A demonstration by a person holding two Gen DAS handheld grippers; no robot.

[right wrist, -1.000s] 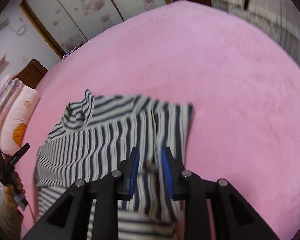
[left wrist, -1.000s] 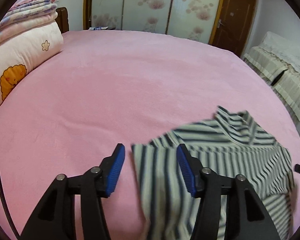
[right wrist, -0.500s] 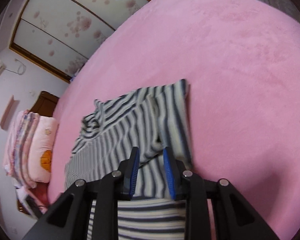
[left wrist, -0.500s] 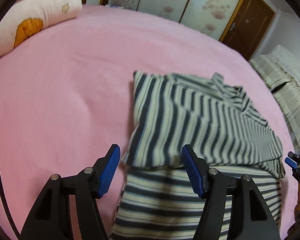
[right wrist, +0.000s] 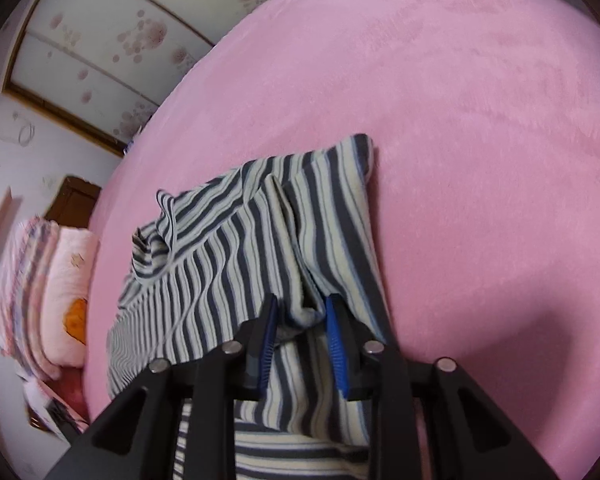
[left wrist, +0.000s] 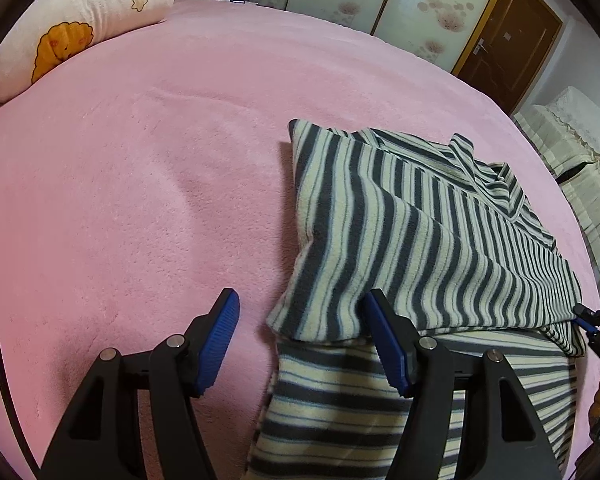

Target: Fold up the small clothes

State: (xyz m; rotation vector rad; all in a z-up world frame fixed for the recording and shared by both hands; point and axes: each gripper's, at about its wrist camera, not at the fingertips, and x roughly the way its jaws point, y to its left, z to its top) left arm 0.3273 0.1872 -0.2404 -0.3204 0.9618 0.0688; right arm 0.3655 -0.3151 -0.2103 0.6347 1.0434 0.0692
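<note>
Illumination is soft, even and indoor; its source is out of view. The pink blanket (left wrist: 140,184) shows no glare. A broad soft shadow (right wrist: 512,344) lies at lower right of the right wrist view. Fisheye distortion bends the edges, with dark corner vignetting. The left view is sharp; the right view's left margin is blurred.

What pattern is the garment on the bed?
Dark grey and cream stripes on the garment; clearest in the left wrist view.
</note>
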